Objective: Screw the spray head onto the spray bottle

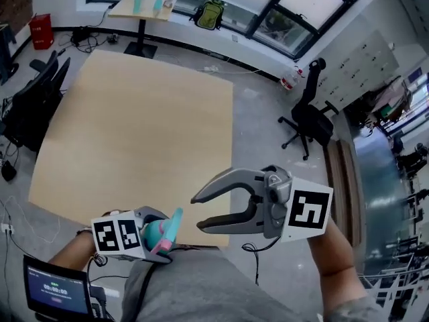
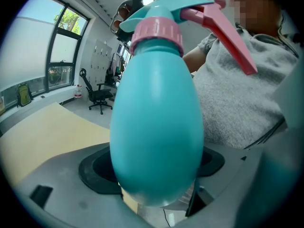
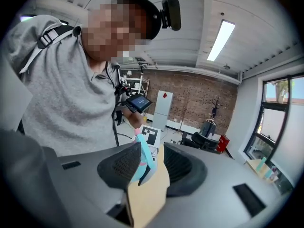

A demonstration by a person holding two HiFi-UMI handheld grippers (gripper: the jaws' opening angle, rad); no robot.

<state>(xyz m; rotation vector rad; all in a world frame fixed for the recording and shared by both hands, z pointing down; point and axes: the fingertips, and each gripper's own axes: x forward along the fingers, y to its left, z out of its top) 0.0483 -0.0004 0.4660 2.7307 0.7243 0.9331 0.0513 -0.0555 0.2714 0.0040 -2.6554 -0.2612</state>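
Left gripper view: egg-shaped (glossy) bottle

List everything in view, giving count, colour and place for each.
spray bottle: one, teal, between the left gripper's jaws
spray head: one, teal with pink collar and trigger, sitting on the bottle's neck
table: one, tan, in front of the person
office chair: one, black, on the floor right of the table
backpack: one, green, by the far windows
screen: one, dark, at the left forearm
left gripper: one, grey, shut on the spray bottle
right gripper: one, grey, jaws apart, empty
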